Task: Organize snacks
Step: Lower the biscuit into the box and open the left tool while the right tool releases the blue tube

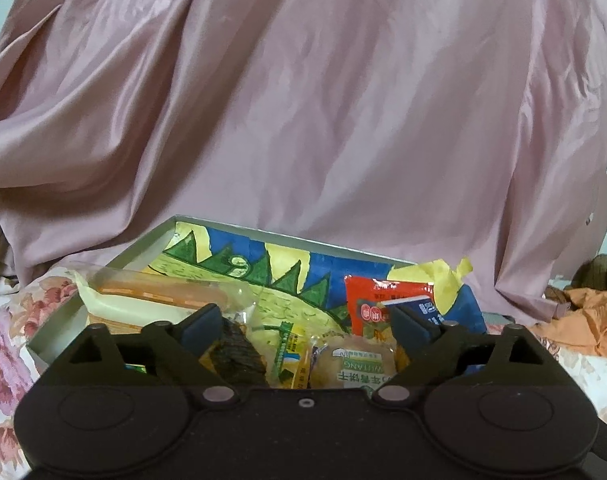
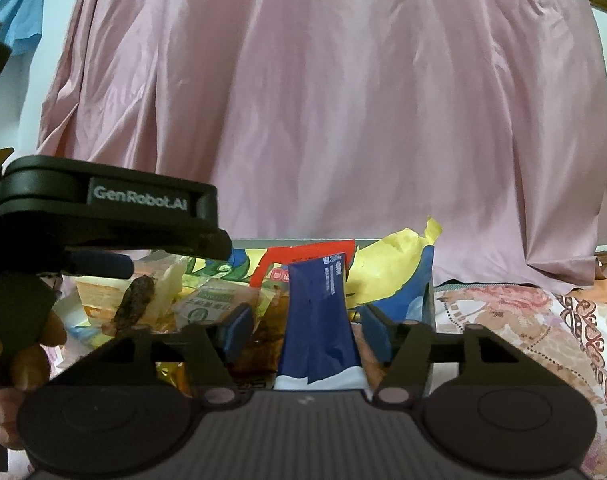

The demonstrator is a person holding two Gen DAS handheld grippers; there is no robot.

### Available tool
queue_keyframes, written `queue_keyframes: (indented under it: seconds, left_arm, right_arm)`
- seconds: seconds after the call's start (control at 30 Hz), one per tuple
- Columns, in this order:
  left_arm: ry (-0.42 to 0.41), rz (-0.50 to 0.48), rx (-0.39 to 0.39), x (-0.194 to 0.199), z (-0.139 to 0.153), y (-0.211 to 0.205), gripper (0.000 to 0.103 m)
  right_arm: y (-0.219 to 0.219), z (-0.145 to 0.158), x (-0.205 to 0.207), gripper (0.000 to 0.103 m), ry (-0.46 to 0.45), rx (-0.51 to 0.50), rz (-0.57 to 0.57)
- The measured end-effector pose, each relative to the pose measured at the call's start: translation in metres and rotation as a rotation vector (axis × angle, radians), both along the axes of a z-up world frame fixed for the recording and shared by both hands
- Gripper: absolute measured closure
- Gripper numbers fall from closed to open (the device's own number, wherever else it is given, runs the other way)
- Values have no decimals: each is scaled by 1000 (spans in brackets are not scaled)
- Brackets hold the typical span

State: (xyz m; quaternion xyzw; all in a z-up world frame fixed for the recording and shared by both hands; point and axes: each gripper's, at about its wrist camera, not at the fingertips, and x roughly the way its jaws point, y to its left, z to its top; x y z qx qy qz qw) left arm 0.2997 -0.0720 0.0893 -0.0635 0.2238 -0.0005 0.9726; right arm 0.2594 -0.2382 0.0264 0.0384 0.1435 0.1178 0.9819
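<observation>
The right gripper (image 2: 302, 334) hangs with its jaws spread wide on either side of a dark blue snack pouch (image 2: 318, 320) that stands upright between them; neither blue pad touches it, so nothing is grasped. The left gripper (image 1: 304, 326) is likewise released, its jaws apart and hovering just over the pile of snacks.

The snacks sit in a shallow grey-rimmed box (image 1: 151, 242) whose inside is lined with a child-like drawing in green, yellow and blue. From the left wrist view, the box holds a long clear-wrapped orange pack (image 1: 159, 294) at the left, a dark brown seaweed-like piece (image 1: 239, 354), a round biscuit in a green-and-white wrapper (image 1: 357, 366), a red packet (image 1: 377, 306) and a crumpled yellow-and-blue bag (image 1: 443, 284) at the right.

As a judgement, most snacks are already gathered in the box, yet they lie jumbled and overlapping; straightening them, and settling the blue pouch, seems to remain.

The box rests on a floral bedspread (image 2: 515, 320). Behind it, a glossy pink cloth (image 1: 303, 100) drapes across nearly the whole background. An orange garment (image 1: 583, 320) lies at the right edge.
</observation>
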Motion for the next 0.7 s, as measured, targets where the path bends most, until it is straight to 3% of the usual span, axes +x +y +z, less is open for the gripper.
queue_keyframes:
  seconds: [0.13,0.4,0.7]
  left_arm:
    - [-30,15,-2,-6,4,2,1]
    - [-67,39,20,-19,7,9,1]
    - [-86,102,-5,-45,10,34,1]
  right_arm:
    - [-1,2,-1,21,-11,3,-3]
    - [3,5,-9,7,-42,-20,-18]
    - [10,11,-24,0,-102,-59,-33]
